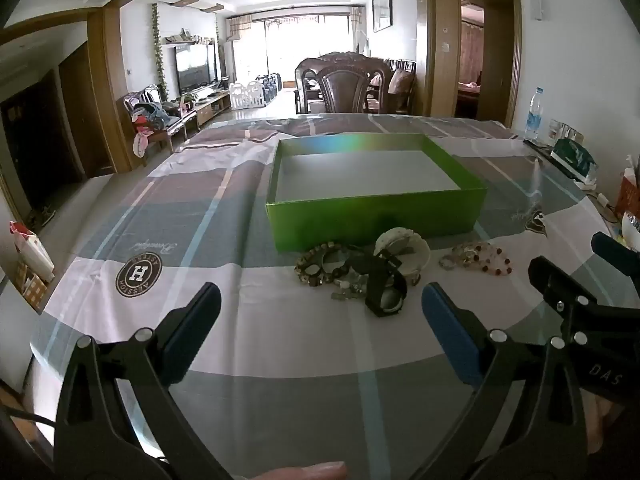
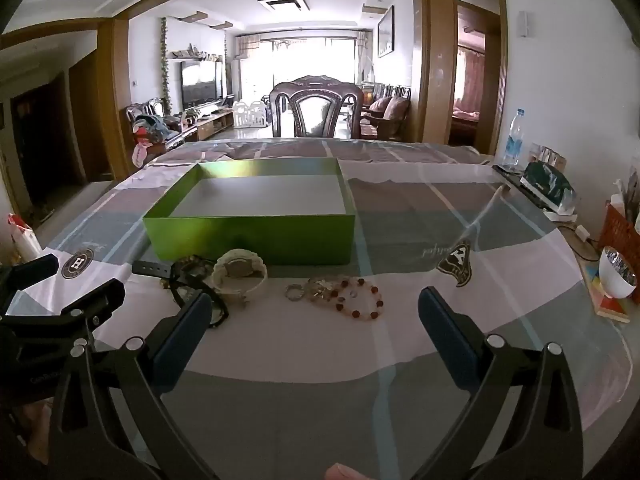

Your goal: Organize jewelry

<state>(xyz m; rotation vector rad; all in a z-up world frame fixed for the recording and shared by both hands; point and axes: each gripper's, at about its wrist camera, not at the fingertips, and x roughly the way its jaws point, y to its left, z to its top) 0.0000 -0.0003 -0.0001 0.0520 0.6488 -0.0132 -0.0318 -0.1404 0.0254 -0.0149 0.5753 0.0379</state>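
Nearest the cameras, both grippers hover above the table with nothing between their fingers. The left gripper point(image 1: 320, 312) has its blue-padded fingers spread wide; the right gripper point(image 2: 316, 320) is spread equally wide. Each appears at the edge of the other's view, cut off by the frame. A fingertip point(image 1: 308, 470) shows at the bottom edge of the left wrist view; the rest of the hand is out of frame.

Beyond the fingers, the jewelry lies in a loose row on the plaid tablecloth point(image 1: 120, 320), running left to right along the near wall of the box. From the left: a brown beaded bracelet point(image 1: 316, 266), a black watch point(image 1: 386, 286) with its strap running near to far, and a white watch point(image 1: 404, 246) resting just beside the box. These three overlap, so their outlines are hard to separate. Apart to the right lies a red and clear beaded bracelet point(image 2: 356, 298), with a small metallic ring point(image 2: 294, 292) touching its left end. Small pieces near the black watch are too blurred to identify.

Behind the row stands the green box point(image 1: 376, 216), open-topped, its long axis left to right, its grey floor bare.

Farther away, a carved wooden chair point(image 2: 314, 108) faces the table's far edge.
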